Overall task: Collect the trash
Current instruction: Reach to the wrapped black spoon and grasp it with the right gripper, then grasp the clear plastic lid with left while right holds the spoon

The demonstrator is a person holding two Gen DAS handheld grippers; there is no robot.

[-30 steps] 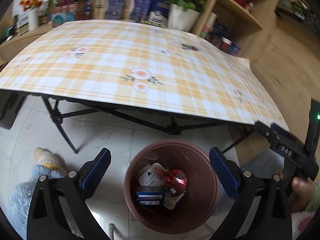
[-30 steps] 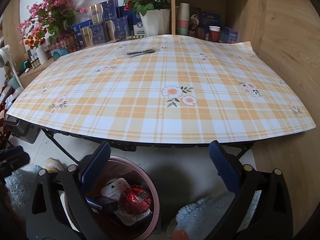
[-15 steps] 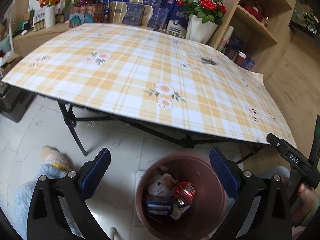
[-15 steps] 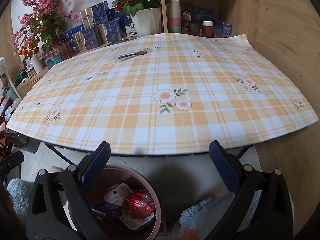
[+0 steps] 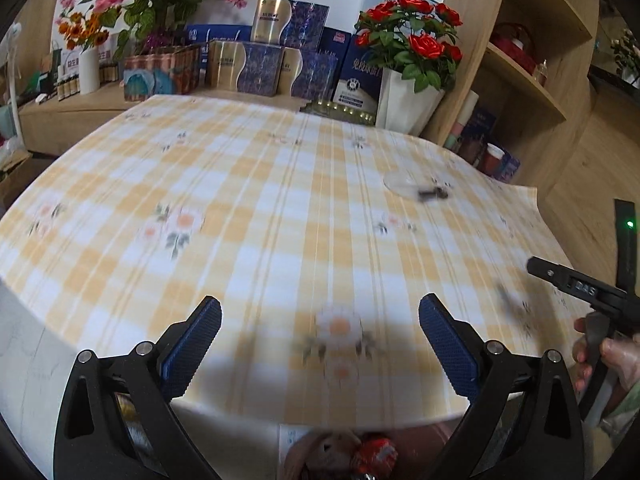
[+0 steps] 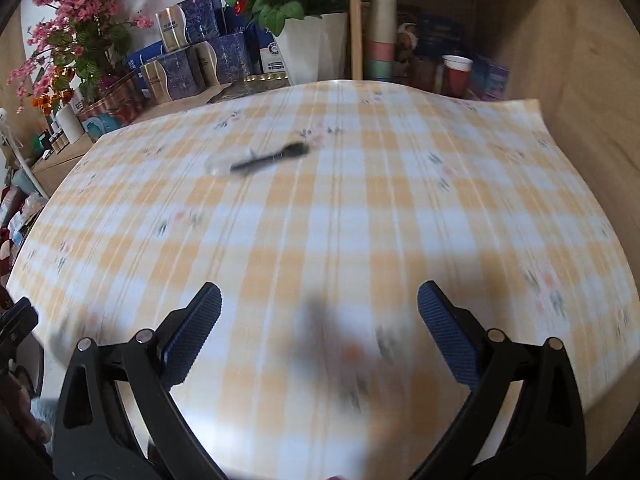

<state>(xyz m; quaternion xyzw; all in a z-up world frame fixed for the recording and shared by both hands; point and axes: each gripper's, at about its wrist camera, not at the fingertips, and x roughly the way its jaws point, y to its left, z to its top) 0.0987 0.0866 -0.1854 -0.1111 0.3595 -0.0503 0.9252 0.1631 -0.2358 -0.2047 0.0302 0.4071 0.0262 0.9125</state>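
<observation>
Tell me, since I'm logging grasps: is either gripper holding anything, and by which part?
Nothing is held. The left gripper and right gripper both have their fingers spread wide with only the checked tablecloth visible between them.

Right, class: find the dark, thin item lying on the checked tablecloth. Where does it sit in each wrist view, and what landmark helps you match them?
Left wrist view: the dark item lies far right on the tablecloth, blurred, beside a clear round patch.
Right wrist view: it lies upper centre-left, a slanting dark streak.
Shared landmark: the red roses in a white pot behind the table.
</observation>
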